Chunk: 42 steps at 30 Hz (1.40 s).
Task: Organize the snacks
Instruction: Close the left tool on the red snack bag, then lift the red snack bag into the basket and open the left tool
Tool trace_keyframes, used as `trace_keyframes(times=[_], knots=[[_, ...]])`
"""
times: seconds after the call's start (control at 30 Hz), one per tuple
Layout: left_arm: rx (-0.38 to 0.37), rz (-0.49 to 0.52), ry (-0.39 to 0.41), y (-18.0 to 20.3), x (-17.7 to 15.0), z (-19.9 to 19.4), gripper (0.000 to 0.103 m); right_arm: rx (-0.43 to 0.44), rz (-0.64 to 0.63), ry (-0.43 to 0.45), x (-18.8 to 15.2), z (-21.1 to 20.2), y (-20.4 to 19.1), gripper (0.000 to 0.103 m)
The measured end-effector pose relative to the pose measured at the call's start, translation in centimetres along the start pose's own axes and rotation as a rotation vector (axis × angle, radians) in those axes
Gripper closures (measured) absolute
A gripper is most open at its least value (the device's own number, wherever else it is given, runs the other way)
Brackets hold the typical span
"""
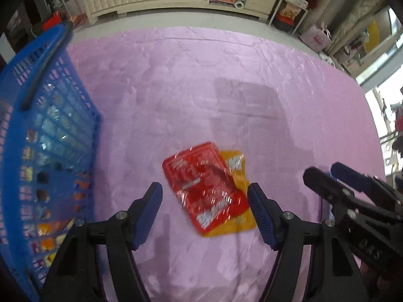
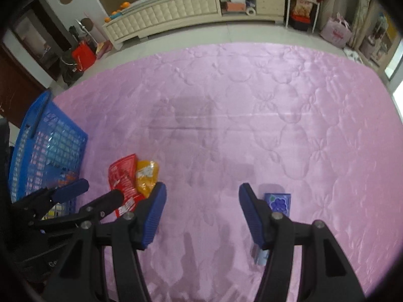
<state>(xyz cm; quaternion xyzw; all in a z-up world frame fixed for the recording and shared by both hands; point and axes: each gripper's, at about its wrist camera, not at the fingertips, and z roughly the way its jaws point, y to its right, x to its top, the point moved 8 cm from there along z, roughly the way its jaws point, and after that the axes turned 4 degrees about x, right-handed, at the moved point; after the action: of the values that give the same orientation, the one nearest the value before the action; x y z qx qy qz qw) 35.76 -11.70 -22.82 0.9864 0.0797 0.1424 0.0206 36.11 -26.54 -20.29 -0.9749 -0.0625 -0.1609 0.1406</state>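
Note:
A red snack packet [image 1: 205,186] lies on top of a yellow packet [image 1: 238,193] on the pink bedspread [image 1: 201,88]. My left gripper [image 1: 204,191] is open and hovers over the two packets, which sit between its fingers. A blue basket [image 1: 47,136] with several snacks inside stands at the left. My right gripper [image 2: 202,193] is open and empty over bare bedspread; a blue box with a grape picture [image 2: 278,202] lies just right of its right finger. The red packet [image 2: 123,176], yellow packet [image 2: 146,173] and basket [image 2: 47,148] also show in the right wrist view.
The right gripper [image 1: 335,178] shows at the right edge of the left wrist view, and the left gripper [image 2: 100,191] at the left of the right wrist view. A cream cabinet [image 2: 176,10] and shelves stand on the floor beyond the bed.

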Motion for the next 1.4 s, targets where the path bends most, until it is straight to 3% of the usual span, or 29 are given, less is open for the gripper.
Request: trace_keyframes(times=[0.1,0.23,0.53,0.8,1.03,1.23,1.4], knots=[[-0.006,-0.017,-0.018,0.4,0.6,0.9,0.034,-0.028,-0.011,0.022,0.4,-0.1,0.2,0.038],[0.030,-0.005,-0.016,0.1,0.8,1.8,0.034,0.001,0.028,-0.023,-0.1,1.6,1.1,0.038],[0.010,-0.032,-0.059,-0.9,-0.1,3.2,0.032,0.023,0.009,-0.031,-0.6,1.7,0.8,0.038],[0.030,-0.016,-0.042,-0.8,-0.5,3.1,0.032,0.018,0.016,-0.050,-0.7,2.6,0.9,0.038],[-0.002,0.031,-0.076,0.2,-1.9,2.7,0.061,0.026,0.026,-0.058,-0.9,2.6,1.3,0.038],[0.012,0.076,-0.066,0.8,-2.0,2.4,0.070,0.056,0.034,-0.066,-1.4,2.3,1.5,0.038],[-0.005,0.055,-0.067,0.4,-1.3,1.9,0.075,0.071,0.037,-0.087,-2.1,2.9,1.3,0.038]])
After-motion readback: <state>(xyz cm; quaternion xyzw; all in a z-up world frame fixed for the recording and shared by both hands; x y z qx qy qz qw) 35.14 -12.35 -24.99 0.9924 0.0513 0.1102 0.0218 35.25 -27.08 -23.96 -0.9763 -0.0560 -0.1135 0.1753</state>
